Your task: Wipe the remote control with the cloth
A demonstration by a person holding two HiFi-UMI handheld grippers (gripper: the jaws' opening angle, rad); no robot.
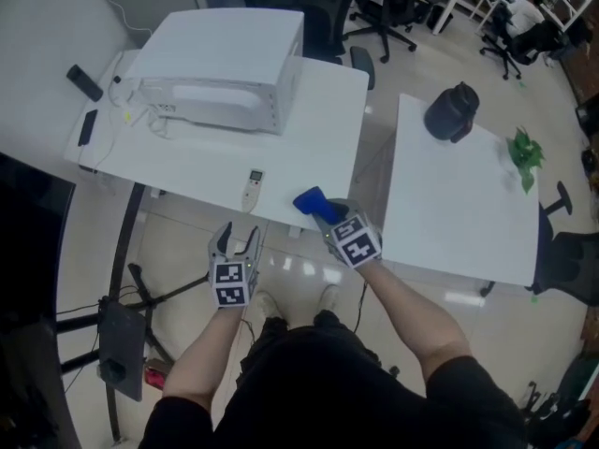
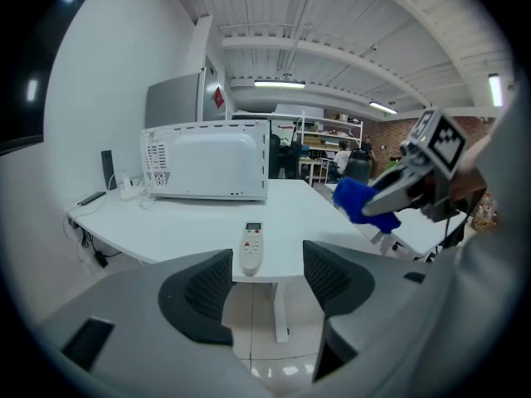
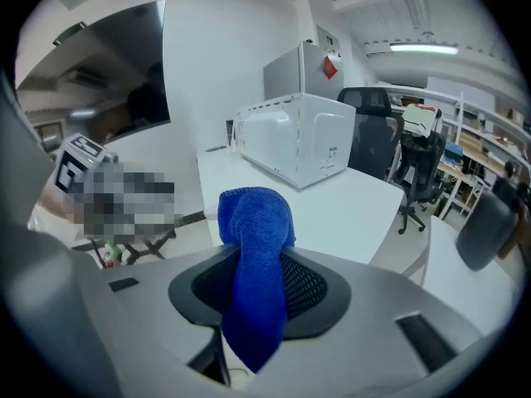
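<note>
Head view: the remote control (image 1: 253,190) lies flat near the front edge of the white table (image 1: 215,166), in front of the microwave (image 1: 225,68) and well apart from it. Its long axis runs roughly away from the person, display end farthest.

The left gripper (image 1: 234,239) hangs off the table edge over the floor, just on the person's side of the remote and almost in line with its length. Its jaws are spread wide with nothing in them. In the left gripper view the remote control (image 2: 251,247) is framed in the gap of the left gripper (image 2: 267,276), some way ahead and touched by neither pad.

The right gripper (image 1: 328,215) is clamped on the blue cloth (image 1: 312,201) and sits to the remote's right, by the table's front corner. The right gripper view shows the cloth (image 3: 253,264) pinched in the right gripper (image 3: 257,284), a bunched end standing past the tips and a tail hanging below.

Both hands look about equally near the remote, though height above the table is hard to judge here. The likely next move: the left steadies the remote along its length while the cloth comes in sideways from the right.
</note>
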